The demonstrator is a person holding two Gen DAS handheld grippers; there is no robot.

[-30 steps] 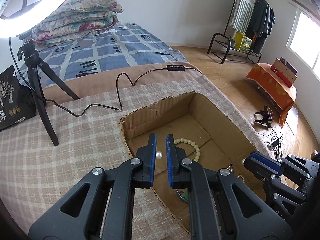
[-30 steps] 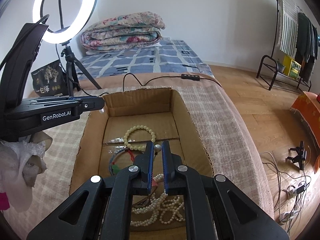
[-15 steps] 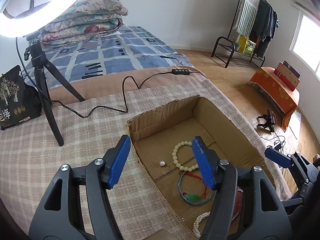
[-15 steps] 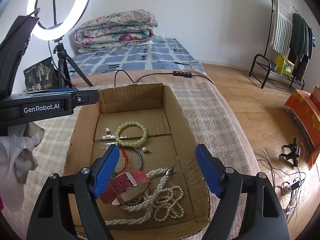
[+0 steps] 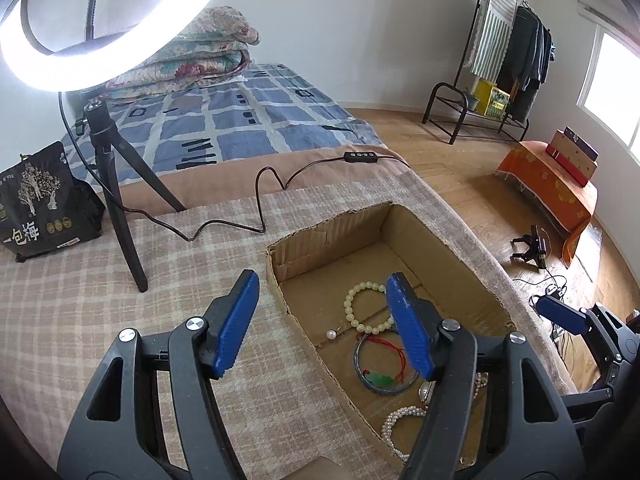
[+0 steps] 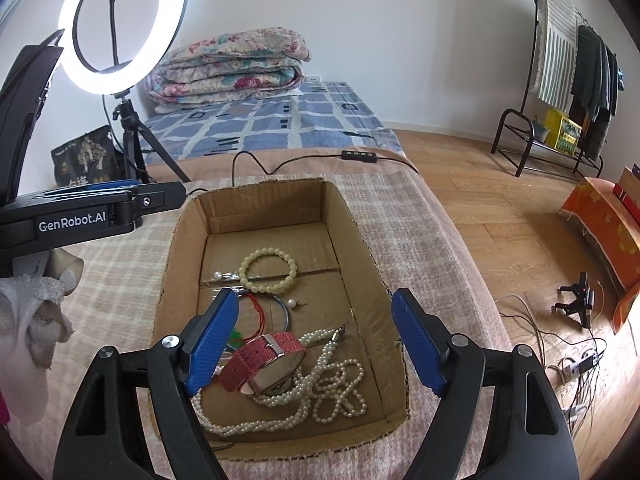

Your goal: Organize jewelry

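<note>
A: How are the two grippers seen?

B: The left gripper is held released, its blue pads spread wide, and nothing is gripped between them. It is poised above the left wall of the cardboard box. The right gripper is likewise held spread, with nothing grasped, above the near half of the box.

A: Where is the jewelry found?

B: All of it is seen lying on the box floor. A cream bead bracelet is laid near the middle, across the seam of the bottom flaps. A loose pearl earring is placed just beside it, toward the left wall. A second pearl earring is seen a little nearer, close to the middle. A bangle with red cord and a green charm is set nearer still; it is partly hidden by the left pad of the right gripper. A pink watch is rested against the pearl necklace, which is heaped along the near wall.

A: And what is the box carried by?

B: It is set on a checked blanket spread over the bed, near the bed's right edge. A ring light on a tripod is stood at the far left corner of the blanket, and its cable is trailed past the box's far wall.
</note>
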